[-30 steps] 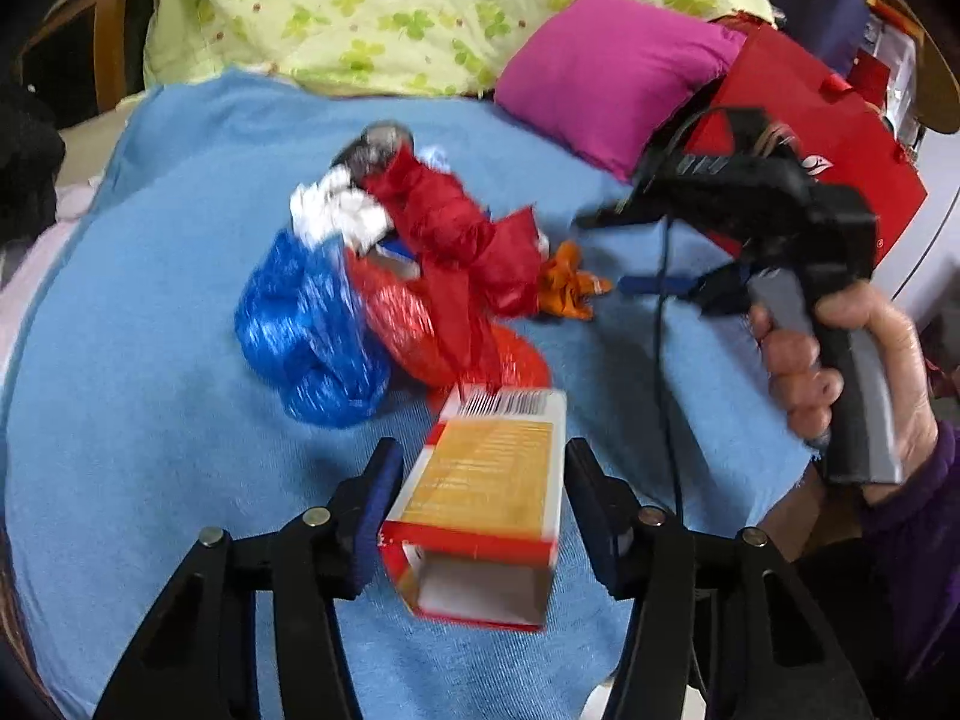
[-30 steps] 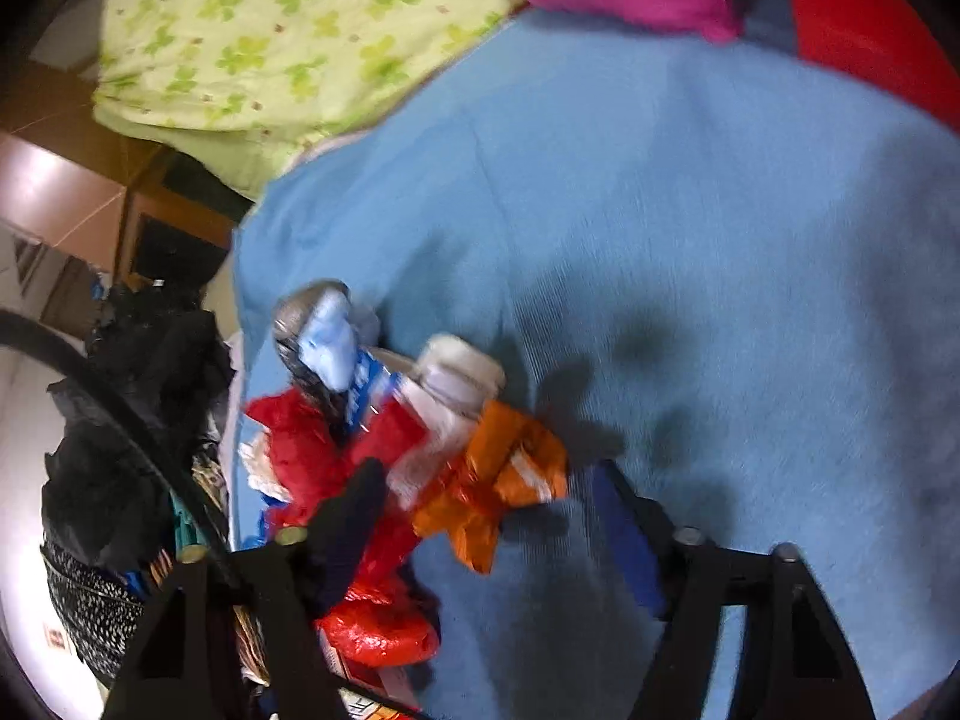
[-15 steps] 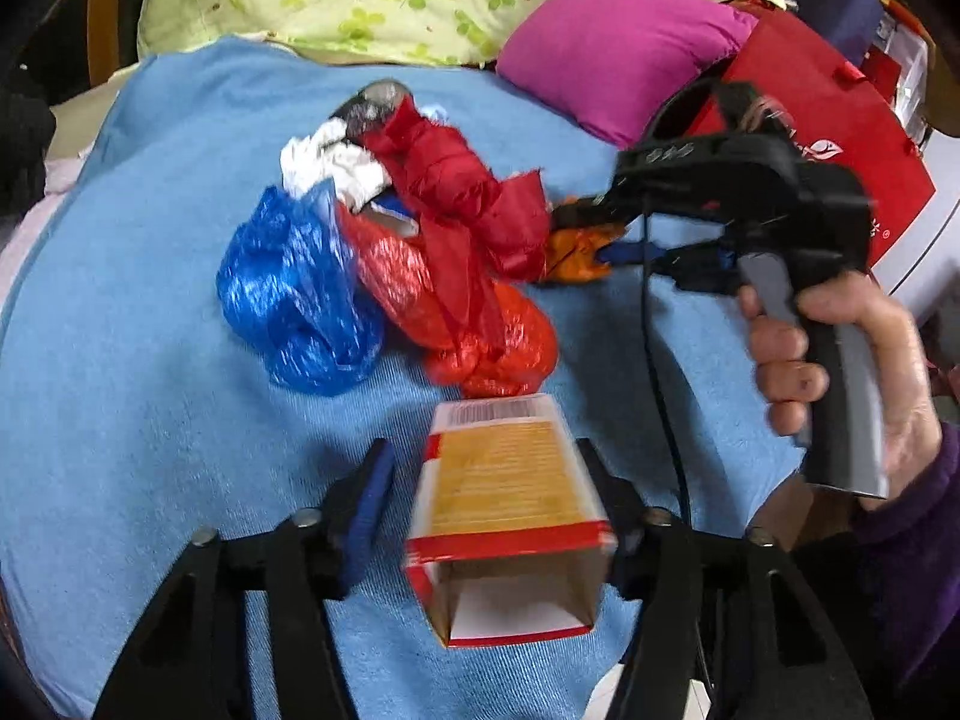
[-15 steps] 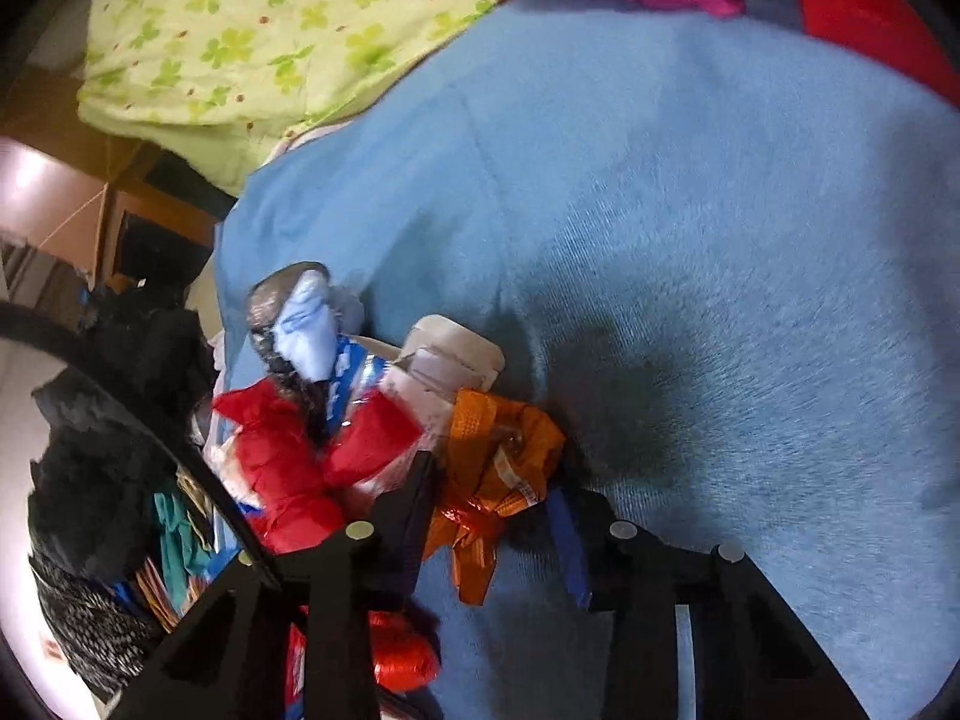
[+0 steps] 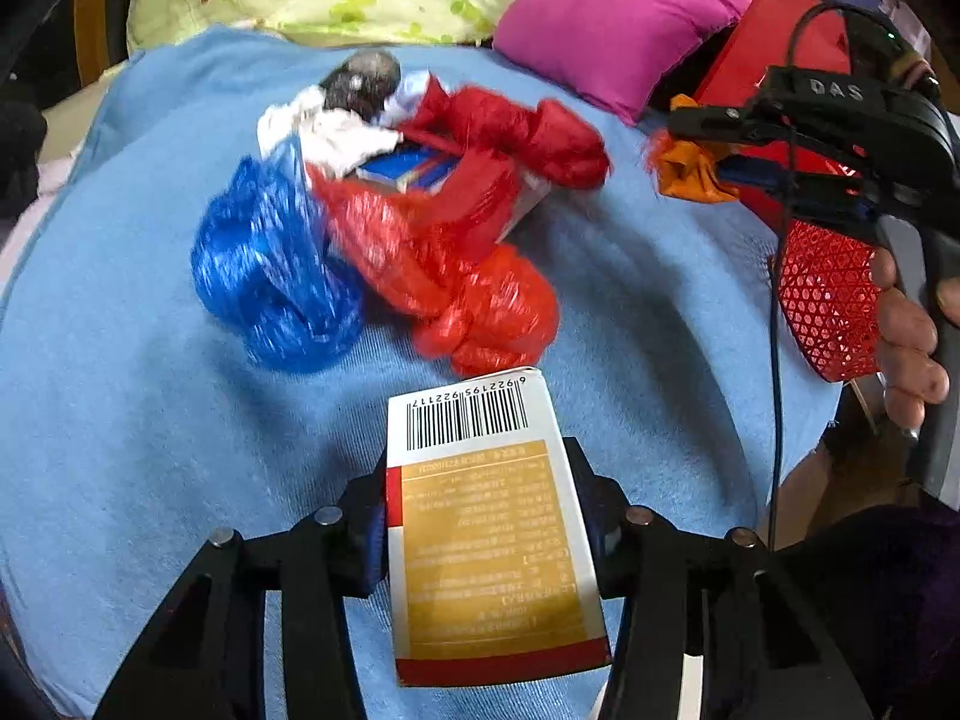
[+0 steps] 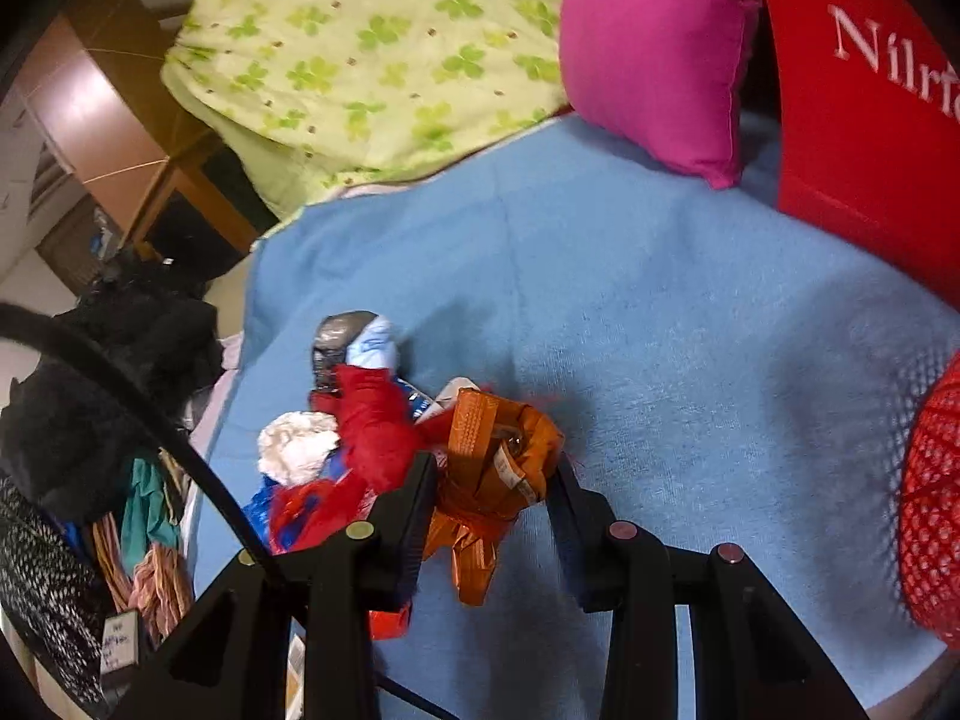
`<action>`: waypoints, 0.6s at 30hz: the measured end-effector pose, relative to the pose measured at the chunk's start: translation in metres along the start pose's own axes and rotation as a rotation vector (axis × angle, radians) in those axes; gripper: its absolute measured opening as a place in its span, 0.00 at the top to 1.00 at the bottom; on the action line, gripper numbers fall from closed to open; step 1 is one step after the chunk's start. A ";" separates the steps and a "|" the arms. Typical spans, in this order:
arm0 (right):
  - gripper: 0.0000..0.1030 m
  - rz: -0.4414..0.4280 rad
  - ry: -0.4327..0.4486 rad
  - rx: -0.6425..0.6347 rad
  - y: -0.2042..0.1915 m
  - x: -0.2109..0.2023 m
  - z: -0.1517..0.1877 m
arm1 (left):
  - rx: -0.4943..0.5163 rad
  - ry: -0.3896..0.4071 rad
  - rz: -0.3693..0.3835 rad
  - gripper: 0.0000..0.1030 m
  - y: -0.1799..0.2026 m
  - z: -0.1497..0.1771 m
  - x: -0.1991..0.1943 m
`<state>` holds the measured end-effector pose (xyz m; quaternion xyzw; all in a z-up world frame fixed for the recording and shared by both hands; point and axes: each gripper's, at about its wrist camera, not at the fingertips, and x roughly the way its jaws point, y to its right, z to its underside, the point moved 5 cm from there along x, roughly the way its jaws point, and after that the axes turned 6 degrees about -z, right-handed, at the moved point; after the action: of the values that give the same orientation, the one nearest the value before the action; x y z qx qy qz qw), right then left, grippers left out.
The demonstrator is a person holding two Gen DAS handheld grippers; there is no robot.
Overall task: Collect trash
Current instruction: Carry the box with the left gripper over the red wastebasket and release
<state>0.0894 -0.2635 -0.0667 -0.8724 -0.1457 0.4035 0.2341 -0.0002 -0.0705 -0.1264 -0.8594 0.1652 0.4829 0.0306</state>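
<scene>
A white, gold and red carton [image 5: 492,552] with a barcode lies between the fingers of my left gripper [image 5: 480,462]. Its jaws are closing and the pads touch the carton's sides, low over the blue blanket [image 5: 120,360]. My right gripper [image 6: 493,468] is shut on a crumpled orange wrapper [image 6: 510,432], held up off the blanket. In the left wrist view that wrapper [image 5: 684,171] hangs from the right gripper [image 5: 708,144] at the right. Beyond the carton lies a pile: a blue plastic bag [image 5: 270,276], red plastic bags [image 5: 468,252], white tissue [image 5: 342,132] and a dark foil piece [image 5: 360,81].
A red mesh basket [image 5: 828,300] stands at the blanket's right edge, under the person's hand [image 5: 906,324]. A pink cushion [image 5: 606,18] and a red paper bag [image 6: 870,90] lie at the back right. Green-patterned bedding [image 6: 372,42] lies behind. Dark clothes [image 6: 120,348] are piled off the left edge.
The right gripper shut on the orange wrapper and lifted it away from the pile to the right. The left jaws widened, then came in on the carton, which shifted between them.
</scene>
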 end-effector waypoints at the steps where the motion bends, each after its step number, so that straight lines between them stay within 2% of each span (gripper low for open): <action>1: 0.62 -0.005 0.020 -0.015 -0.002 -0.007 0.001 | 0.005 0.021 0.001 0.51 0.003 -0.002 -0.004; 5: 0.62 -0.068 0.089 -0.023 -0.006 -0.038 0.008 | 0.022 0.113 0.006 0.51 0.012 -0.012 -0.022; 11: 0.62 -0.061 0.294 -0.133 -0.011 -0.105 0.015 | 0.048 0.236 0.049 0.51 0.032 -0.032 -0.047; 15: 0.62 0.035 0.447 -0.178 -0.004 -0.156 0.022 | 0.107 0.335 0.104 0.51 0.071 -0.056 -0.078; 18: 0.61 0.082 0.555 -0.161 0.014 -0.194 0.028 | 0.164 0.377 0.139 0.51 0.109 -0.080 -0.091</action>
<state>-0.0535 -0.3534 0.0336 -0.9705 -0.0722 0.1455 0.1783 -0.0120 -0.1673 0.0042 -0.9156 0.2657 0.2996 0.0353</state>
